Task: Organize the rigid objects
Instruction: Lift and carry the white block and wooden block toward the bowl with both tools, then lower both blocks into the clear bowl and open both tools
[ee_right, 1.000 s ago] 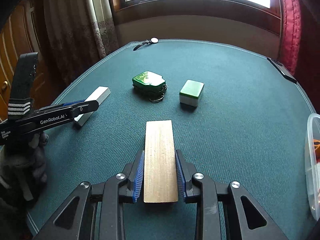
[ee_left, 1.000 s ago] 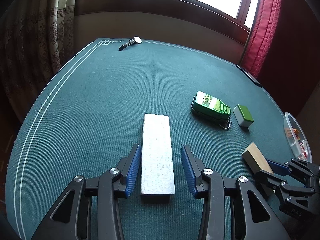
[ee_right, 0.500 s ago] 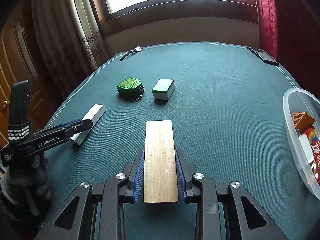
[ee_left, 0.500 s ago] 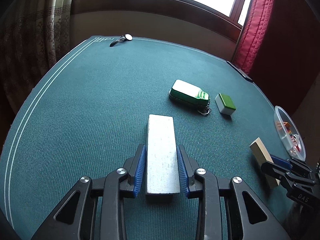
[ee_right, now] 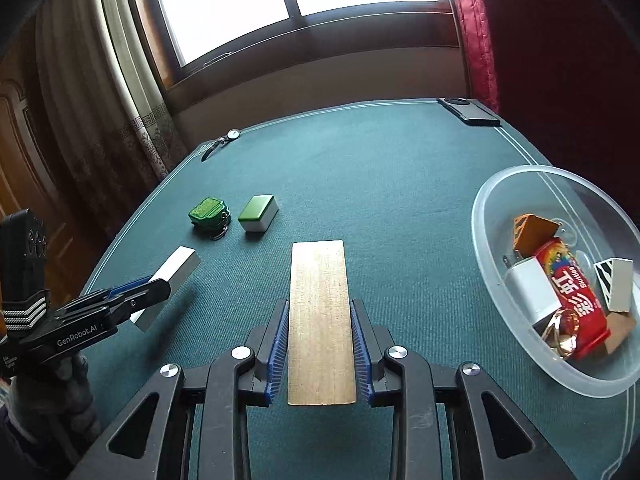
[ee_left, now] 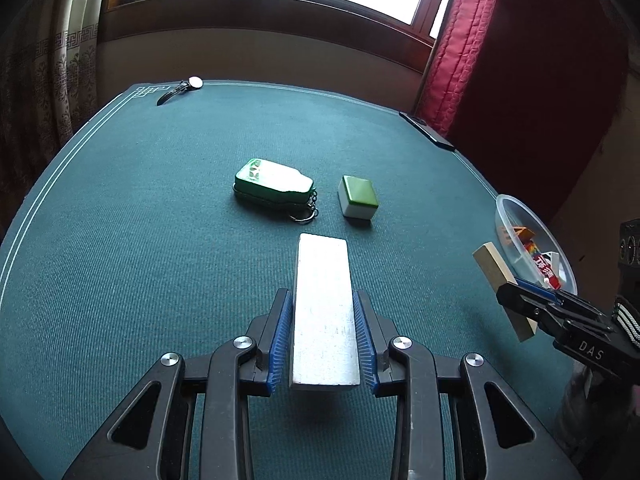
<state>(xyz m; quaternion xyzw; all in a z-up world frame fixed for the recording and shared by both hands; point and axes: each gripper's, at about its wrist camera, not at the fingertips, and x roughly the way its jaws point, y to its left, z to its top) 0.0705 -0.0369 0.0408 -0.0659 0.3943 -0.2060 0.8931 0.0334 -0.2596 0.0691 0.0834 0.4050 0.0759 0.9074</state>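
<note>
1. The left gripper (ee_left: 323,344) is closed on a white block (ee_left: 323,312), held above the green table (ee_left: 140,240).
2. The right gripper (ee_right: 320,344) clamps a wooden block (ee_right: 320,320), near a clear bowl (ee_right: 492,216) of small items.
3. A green case (ee_left: 272,184) and a green tile (ee_left: 358,196) lie beyond, apart.

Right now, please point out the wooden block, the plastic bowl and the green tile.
wooden block (ee_right: 321,320), right wrist view, top face.
plastic bowl (ee_right: 486,200), right wrist view, left rim.
green tile (ee_left: 360,191), left wrist view, green top.
</note>
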